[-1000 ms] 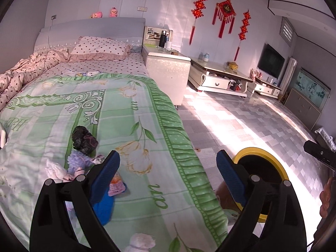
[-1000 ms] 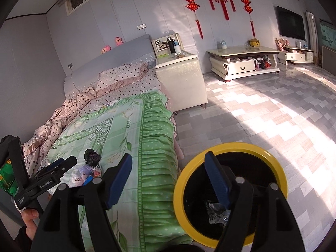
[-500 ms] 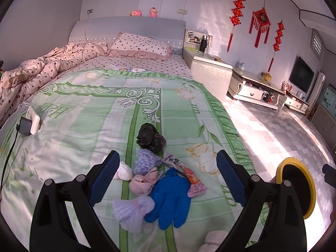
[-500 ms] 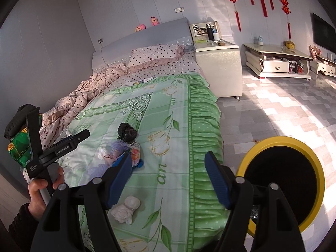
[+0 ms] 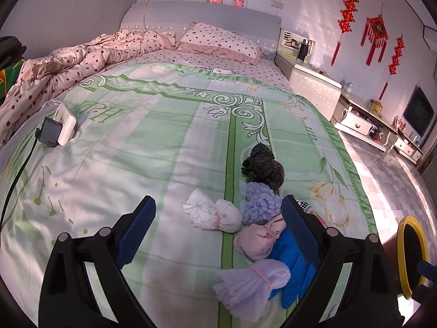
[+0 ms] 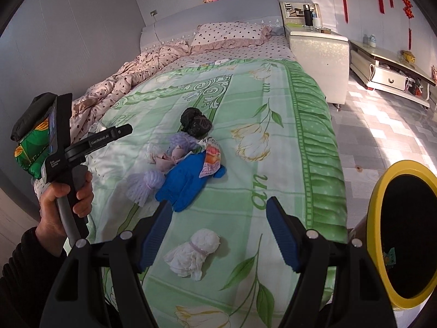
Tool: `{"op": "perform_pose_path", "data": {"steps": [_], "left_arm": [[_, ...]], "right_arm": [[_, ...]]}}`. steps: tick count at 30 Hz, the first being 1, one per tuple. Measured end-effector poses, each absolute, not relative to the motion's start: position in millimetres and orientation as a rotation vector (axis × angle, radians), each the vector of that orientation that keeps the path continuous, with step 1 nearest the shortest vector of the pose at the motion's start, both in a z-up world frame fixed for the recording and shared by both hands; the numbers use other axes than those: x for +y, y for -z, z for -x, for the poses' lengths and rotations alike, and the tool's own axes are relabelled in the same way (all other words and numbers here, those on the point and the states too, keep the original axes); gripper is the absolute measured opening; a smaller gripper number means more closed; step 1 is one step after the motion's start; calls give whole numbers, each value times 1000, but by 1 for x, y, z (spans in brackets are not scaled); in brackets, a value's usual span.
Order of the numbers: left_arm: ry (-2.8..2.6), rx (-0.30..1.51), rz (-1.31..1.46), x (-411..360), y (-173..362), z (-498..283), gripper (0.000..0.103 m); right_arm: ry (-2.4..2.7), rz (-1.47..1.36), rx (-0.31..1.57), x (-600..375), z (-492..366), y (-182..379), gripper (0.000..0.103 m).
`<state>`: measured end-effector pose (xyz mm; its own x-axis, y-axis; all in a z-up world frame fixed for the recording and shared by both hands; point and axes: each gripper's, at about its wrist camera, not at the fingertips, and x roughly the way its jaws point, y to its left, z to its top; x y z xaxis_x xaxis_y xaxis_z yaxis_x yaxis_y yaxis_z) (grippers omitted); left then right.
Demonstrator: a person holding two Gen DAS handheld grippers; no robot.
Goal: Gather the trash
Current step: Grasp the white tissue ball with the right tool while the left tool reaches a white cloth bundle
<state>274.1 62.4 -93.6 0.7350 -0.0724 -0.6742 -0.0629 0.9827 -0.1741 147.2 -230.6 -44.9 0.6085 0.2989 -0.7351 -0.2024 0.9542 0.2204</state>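
Observation:
A pile of trash lies on the green bedspread [image 5: 153, 147]: a black crumpled bag [image 5: 262, 167], a purple wad [image 5: 261, 204], a white tied wad [image 5: 215, 214], a pink wad [image 5: 259, 241], a blue glove [image 5: 291, 262] and a pale net bundle [image 5: 251, 284]. My left gripper [image 5: 218, 229] is open, just above the white wad. In the right wrist view the glove [image 6: 185, 183], a snack wrapper [image 6: 210, 156] and a lone white wad [image 6: 194, 251] show. My right gripper [image 6: 218, 235] is open over that lone wad. The yellow-rimmed bin [image 6: 404, 235] stands on the floor to the right.
A charger and power strip [image 5: 58, 128] lie on the bed's left side, with a cable running forward. A pink dotted duvet [image 5: 68, 63] is bunched at the far left. A white bedside cabinet [image 6: 316, 63] and a TV bench [image 6: 387, 68] stand beyond the tiled floor.
Both grippers have swung left from the bin toward the bed. The left one now hovers close over the trash pile; the right one is over the lone white wad.

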Motion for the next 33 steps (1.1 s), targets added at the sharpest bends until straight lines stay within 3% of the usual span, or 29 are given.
{"op": "perform_pose_path", "data": {"steps": [18, 24, 28, 30, 33], "left_arm": [[-14, 867, 208, 77, 166, -331, 85], [24, 895, 184, 64, 177, -343, 70], [65, 908, 174, 55, 183, -346, 53], [81, 907, 170, 51, 183, -346, 47], [87, 894, 144, 46, 181, -345, 38]], "right_arm": [[-345, -98, 1073, -195, -173, 124, 67], [-355, -87, 1103, -189, -178, 136, 60], [-359, -62, 1109, -184, -179, 141, 57], [-359, -45, 1107, -181, -181, 142, 48], [-365, -30, 1107, -176, -181, 144, 42]]}}
